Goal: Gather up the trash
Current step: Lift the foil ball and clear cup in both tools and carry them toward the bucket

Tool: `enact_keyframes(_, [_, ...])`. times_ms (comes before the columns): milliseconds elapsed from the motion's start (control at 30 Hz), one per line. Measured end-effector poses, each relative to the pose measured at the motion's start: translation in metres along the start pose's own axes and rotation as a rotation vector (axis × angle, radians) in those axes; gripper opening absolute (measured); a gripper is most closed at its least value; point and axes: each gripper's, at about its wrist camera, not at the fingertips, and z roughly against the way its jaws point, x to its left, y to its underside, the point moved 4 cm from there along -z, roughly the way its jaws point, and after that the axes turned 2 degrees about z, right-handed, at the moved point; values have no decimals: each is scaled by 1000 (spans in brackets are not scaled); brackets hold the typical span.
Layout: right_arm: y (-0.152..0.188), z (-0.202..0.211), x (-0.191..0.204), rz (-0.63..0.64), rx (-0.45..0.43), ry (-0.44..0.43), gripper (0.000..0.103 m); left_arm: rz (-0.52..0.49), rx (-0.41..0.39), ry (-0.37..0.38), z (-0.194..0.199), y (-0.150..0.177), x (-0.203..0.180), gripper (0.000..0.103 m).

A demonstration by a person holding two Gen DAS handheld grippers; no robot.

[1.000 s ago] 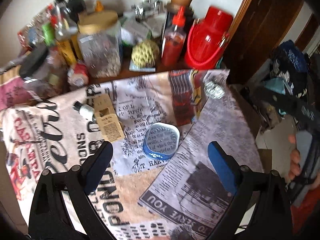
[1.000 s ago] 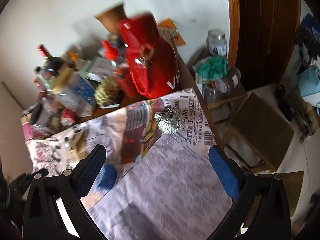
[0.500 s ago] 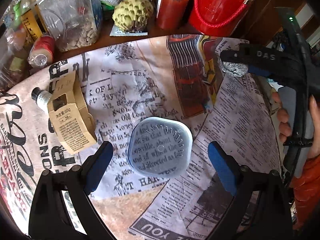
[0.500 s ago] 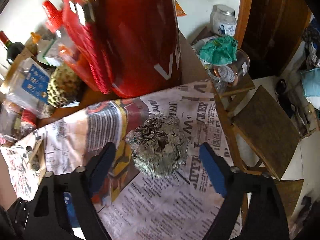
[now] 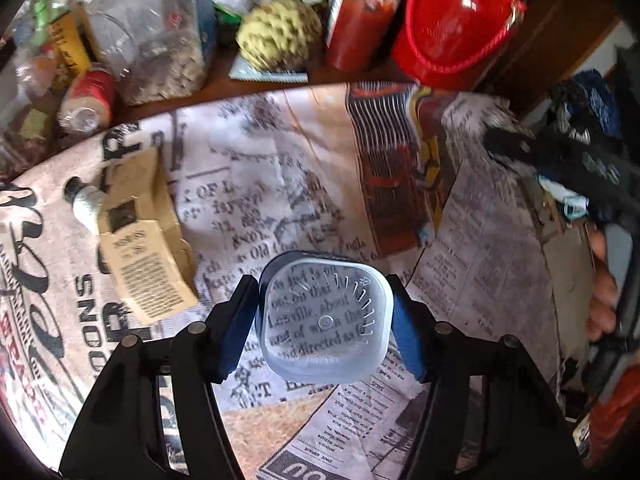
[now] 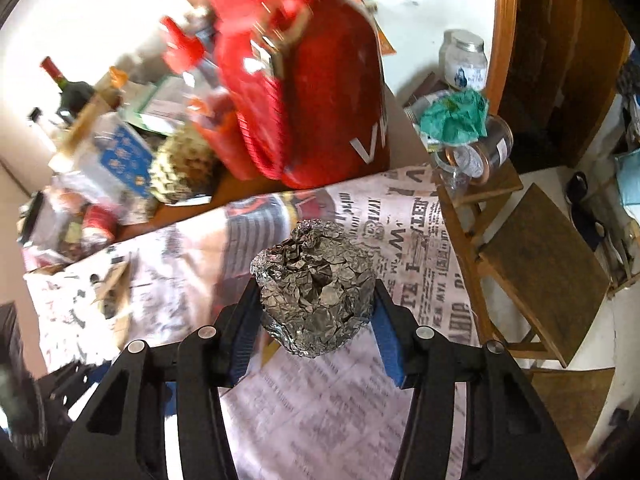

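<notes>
From the left wrist view, the left gripper [image 5: 325,322] has its blue pads [image 5: 236,328] pressed against both sides of a clear plastic tub [image 5: 324,320], clamped on it; the tub sits low in the middle of the frame over the newsprint cloth [image 5: 280,184], its print readable through the plastic; whether it is lifted off the cloth I cannot tell; at 9 o'clock from the tub lies a brown carton [image 5: 140,236] with a small bottle [image 5: 84,200] touching its far end; at 12 o'clock, beyond the cloth's edge, stand a sauce bottle [image 5: 360,20], a scaly green fruit [image 5: 280,36] and a red jug [image 5: 460,20]; at 3 o'clock the right gripper [image 5: 560,160] shows, blurred, in a hand [image 5: 604,284].

From the right wrist view, the right gripper [image 6: 316,312] is closed on a crumpled foil ball [image 6: 316,288], a pad against each side; the ball is at frame centre above the cloth [image 6: 420,248], near its far edge; the red jug [image 6: 320,92] stands at 12 o'clock, just behind; a wooden stool [image 6: 548,272] is at 3 o'clock, off the table; jars [image 6: 464,60] and a green rag [image 6: 456,116] crowd a shelf at 1 o'clock; the carton [image 6: 116,292] lies at 9 o'clock.
</notes>
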Motion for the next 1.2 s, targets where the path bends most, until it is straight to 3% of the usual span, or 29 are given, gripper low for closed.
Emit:
enact_keyframes(167, [5,42,2,21,-55,-35,49,34,-74,-16,38,-4,-4,62])
enact_keyframes(467, [21,132,10,133,-180,-113,49,81,-308,-54,146,15,-41,61])
enact_keyframes(833, [68,237,27,319,-334,-230,49,193,-589,-95,274,100,-100,61])
enact_keyframes(1200, [122,307,45,347,-414,-309,49,189,-734,-135,362,178,-122,61])
